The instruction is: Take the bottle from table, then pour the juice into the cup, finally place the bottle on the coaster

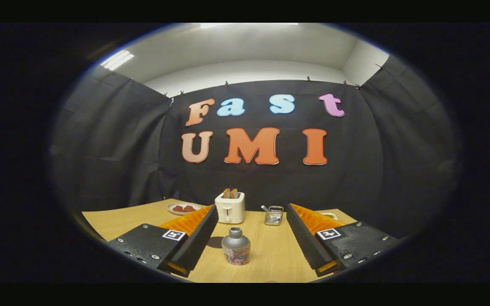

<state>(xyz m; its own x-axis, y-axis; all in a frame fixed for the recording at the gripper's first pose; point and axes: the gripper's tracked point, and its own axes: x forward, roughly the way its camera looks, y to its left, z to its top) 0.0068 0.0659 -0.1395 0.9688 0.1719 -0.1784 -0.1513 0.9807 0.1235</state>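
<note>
The small grey bottle (pixel 235 246) with a narrow neck, a grey cap and a colourful label round its lower half stands upright on the pale wooden desk (pixel 277 255), in the gap between my two fingers (pixel 191 242) and touching neither of them. My gripper (pixel 252 214) is spread wide, its black ribbed finger faces angled apart with orange backing behind them, and it has hold of nothing; the bottle sits nearer my left finger than my right, and its shadow falls on the desk towards that left finger. Beyond the bottle, just past my fingertips, a white toaster (pixel 230 207) stands with two brown slices of toast (pixel 230 193) poking up out of its slots. To the right of the toaster is a small wire basket (pixel 274 215) holding something metal that I cannot make out. Further left, behind my left finger, a white plate (pixel 183 208) carries some reddish pieces of food. A pale flat thing with a green patch (pixel 329 215) peeks out behind my right finger, and I cannot tell what it is.
</note>
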